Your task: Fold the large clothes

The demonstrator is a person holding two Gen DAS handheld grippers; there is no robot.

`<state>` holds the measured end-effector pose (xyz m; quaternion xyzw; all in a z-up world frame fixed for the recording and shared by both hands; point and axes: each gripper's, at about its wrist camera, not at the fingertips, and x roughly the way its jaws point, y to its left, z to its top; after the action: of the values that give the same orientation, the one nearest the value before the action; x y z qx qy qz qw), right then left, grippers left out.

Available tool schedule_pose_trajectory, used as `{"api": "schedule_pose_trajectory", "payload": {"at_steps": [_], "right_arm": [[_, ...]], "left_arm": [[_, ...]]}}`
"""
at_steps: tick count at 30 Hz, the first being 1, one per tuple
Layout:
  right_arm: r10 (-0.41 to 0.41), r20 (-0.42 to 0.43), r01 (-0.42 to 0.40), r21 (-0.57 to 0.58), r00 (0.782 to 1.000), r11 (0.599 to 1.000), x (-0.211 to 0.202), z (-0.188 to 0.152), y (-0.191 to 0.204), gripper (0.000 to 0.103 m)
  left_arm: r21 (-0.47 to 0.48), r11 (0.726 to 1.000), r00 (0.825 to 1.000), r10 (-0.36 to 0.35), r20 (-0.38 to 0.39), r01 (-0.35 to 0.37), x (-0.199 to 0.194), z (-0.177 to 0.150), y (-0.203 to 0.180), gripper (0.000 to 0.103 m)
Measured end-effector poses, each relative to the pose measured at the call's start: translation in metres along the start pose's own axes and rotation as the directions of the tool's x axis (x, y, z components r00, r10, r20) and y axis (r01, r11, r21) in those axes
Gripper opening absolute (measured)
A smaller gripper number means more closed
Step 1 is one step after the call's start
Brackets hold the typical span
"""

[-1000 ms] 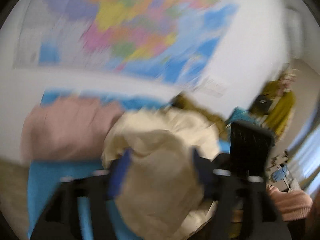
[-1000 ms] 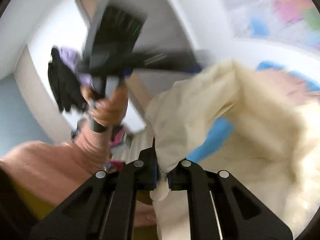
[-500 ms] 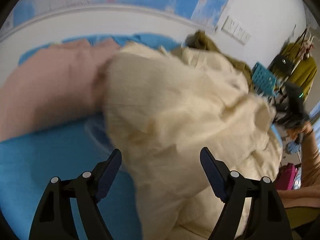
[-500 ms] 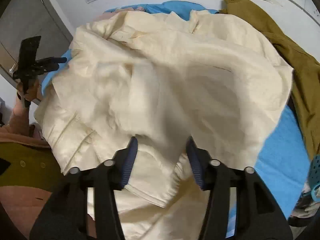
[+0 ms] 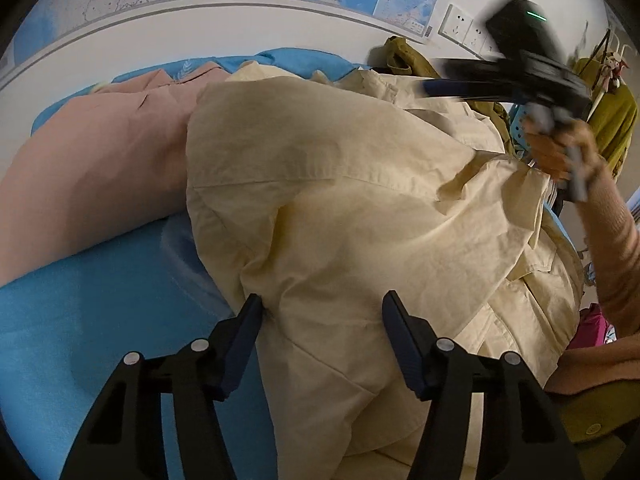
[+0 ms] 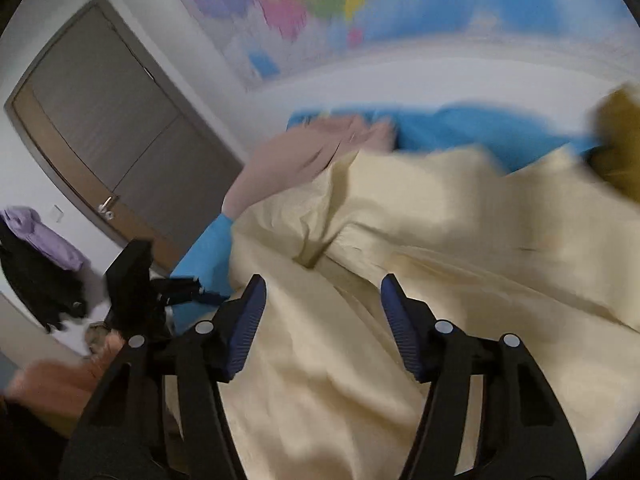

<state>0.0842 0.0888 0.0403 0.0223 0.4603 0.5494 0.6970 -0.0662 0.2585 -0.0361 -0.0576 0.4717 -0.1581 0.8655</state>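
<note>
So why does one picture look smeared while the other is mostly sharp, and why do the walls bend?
Right wrist view: smeared throughout; the map and cream shirt streak, though the right hand-held gripper stays crisp. Left wrist view: sharp on the shirt; only the other gripper, top right, is blurred. Both views: the fisheye lens bows straight wall lines and darkens the corners.
</note>
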Motion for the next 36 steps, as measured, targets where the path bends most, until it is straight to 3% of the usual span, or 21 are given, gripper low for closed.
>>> {"api": "schedule_pose_trajectory", "payload": {"at_steps": [4,8,10,11,15,17,20,22,23,24,25,28,33,36], "right_arm": [[0.054,-0.106,-0.048,0.057,0.993,0.997,0.07,0.029,-0.008,0.059],[0.063,-0.19,-0.057,0.038,0.98,0.998,0.108,0.044,-0.007,0.057],[0.113,-0.2,-0.111,0.021,0.973,0.994,0.114,0.05,-0.001,0.027],[0.107,-0.184,-0.112,-0.022,0.977,0.993,0.11,0.057,0.006,0.002],[-0.024,-0.065,0.013,-0.172,0.998,0.985,0.075,0.092,0.036,0.002],[-0.08,-0.02,0.072,-0.257,0.997,0.964,0.067,0.108,0.056,0.002],[-0.196,-0.044,0.17,-0.345,0.98,0.923,0.095,0.106,0.068,0.002],[-0.264,-0.077,0.224,-0.338,0.962,0.914,0.115,0.103,0.061,0.01],[-0.283,-0.073,0.246,-0.319,0.956,0.915,0.114,0.1,0.053,0.023],[-0.276,-0.057,0.249,-0.288,0.959,0.925,0.102,0.096,0.046,0.041],[-0.256,-0.033,0.24,-0.257,0.966,0.936,0.088,0.092,0.039,0.045],[-0.211,0.051,0.216,-0.164,0.976,0.962,0.022,0.063,0.015,0.058],[-0.197,0.142,0.199,-0.001,0.97,0.98,-0.091,-0.04,-0.024,0.079],[-0.253,0.13,0.242,0.094,0.959,0.966,-0.126,-0.112,-0.04,0.08]], "left_arm": [[-0.016,1.0,1.0,-0.007,0.002,0.007,0.0,0.001,0.005,0.06],[-0.018,1.0,1.0,-0.024,-0.005,0.024,0.006,0.003,0.009,0.06],[-0.023,0.999,0.999,-0.038,-0.007,0.037,0.009,0.004,0.012,0.06],[-0.025,0.999,0.999,-0.047,-0.008,0.047,0.01,0.005,0.014,0.06],[-0.018,0.998,0.998,-0.063,-0.004,0.063,0.01,0.007,0.017,0.057],[-0.014,0.996,0.996,-0.09,0.005,0.09,0.007,0.009,0.021,0.056],[0.007,0.997,0.997,-0.075,-0.018,0.076,0.008,0.013,0.019,0.056],[0.024,1.0,0.998,-0.016,-0.063,0.017,0.017,0.014,0.016,0.063],[0.029,1.0,0.998,-0.008,-0.065,0.01,0.017,0.015,0.015,0.064],[0.044,0.999,0.999,-0.007,-0.052,0.009,0.012,0.016,0.014,0.064],[0.052,0.999,0.999,-0.001,-0.039,0.003,0.008,0.018,0.013,0.064],[0.062,0.998,0.999,-0.003,0.044,0.0,-0.016,0.03,0.011,0.077],[0.073,0.996,0.995,0.048,0.091,-0.054,-0.022,0.063,0.009,0.078],[0.048,0.996,0.995,0.076,0.071,-0.079,-0.004,0.089,0.013,0.078]]}}
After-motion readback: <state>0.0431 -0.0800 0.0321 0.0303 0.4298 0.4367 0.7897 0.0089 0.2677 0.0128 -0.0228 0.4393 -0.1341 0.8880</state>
